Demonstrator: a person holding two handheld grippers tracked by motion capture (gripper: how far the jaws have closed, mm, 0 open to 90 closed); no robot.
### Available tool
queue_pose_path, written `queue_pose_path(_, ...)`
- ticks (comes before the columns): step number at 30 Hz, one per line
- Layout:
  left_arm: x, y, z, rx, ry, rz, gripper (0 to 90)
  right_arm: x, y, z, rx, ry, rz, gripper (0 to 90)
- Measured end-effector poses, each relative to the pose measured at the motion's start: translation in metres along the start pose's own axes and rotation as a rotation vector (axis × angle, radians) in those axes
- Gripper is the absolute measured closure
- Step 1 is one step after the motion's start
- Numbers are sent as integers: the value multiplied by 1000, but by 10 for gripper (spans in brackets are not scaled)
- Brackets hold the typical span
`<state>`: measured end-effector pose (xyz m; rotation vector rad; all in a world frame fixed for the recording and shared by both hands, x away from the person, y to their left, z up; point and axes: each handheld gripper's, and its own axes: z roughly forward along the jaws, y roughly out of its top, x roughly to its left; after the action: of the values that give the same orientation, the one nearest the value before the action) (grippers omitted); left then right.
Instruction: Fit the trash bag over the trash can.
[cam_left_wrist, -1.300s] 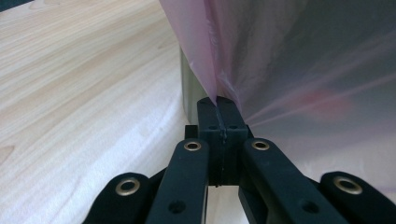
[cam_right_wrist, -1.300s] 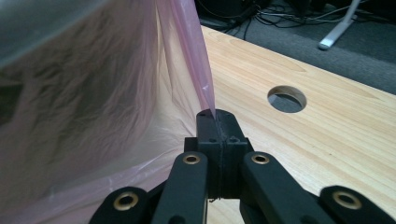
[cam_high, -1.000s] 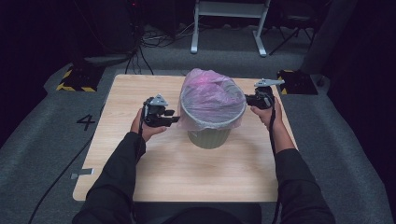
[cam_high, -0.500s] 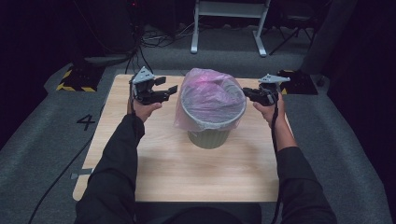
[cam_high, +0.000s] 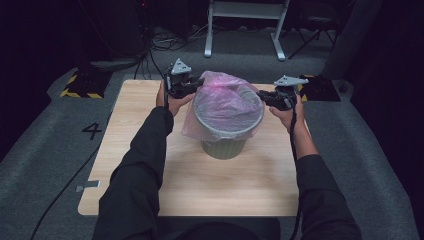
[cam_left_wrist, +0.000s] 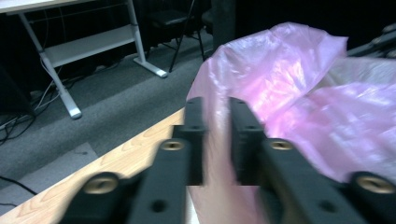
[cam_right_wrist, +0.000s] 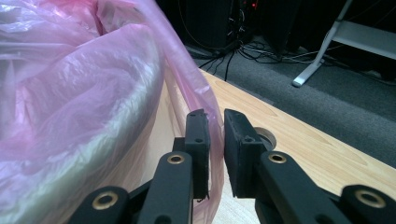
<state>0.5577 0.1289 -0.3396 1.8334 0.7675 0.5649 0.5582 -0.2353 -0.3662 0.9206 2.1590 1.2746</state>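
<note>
A green bin (cam_high: 223, 145) stands in the middle of the wooden table (cam_high: 150, 150), lined with a pink bag (cam_high: 225, 100). My left gripper (cam_high: 197, 82) is at the bag's far left edge, where the film rises to a peak. In the left gripper view its jaws (cam_left_wrist: 215, 116) have just been closing and the bag (cam_left_wrist: 289, 84) fills the narrow gap between them. My right gripper (cam_high: 261, 95) is at the right rim. Its jaws (cam_right_wrist: 214, 121) stand slightly apart, with the bag's (cam_right_wrist: 84, 93) hanging edge between them.
White desk legs (cam_high: 245, 25) and cables lie on the floor behind the table. Yellow-and-black striped blocks sit beyond the far left corner (cam_high: 82, 85) and the far right corner (cam_high: 320, 87). Bare tabletop (cam_right_wrist: 299, 140) surrounds the bin.
My left gripper moved from the bin's left side up and away to the far left rim. The bag's left side now hangs lower over the bin. The right gripper barely shifted.
</note>
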Motion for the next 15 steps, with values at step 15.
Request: queue_pose_path(15,17,-25,28,147,-26,-81,899,1,-4,12,22,30,18,892)
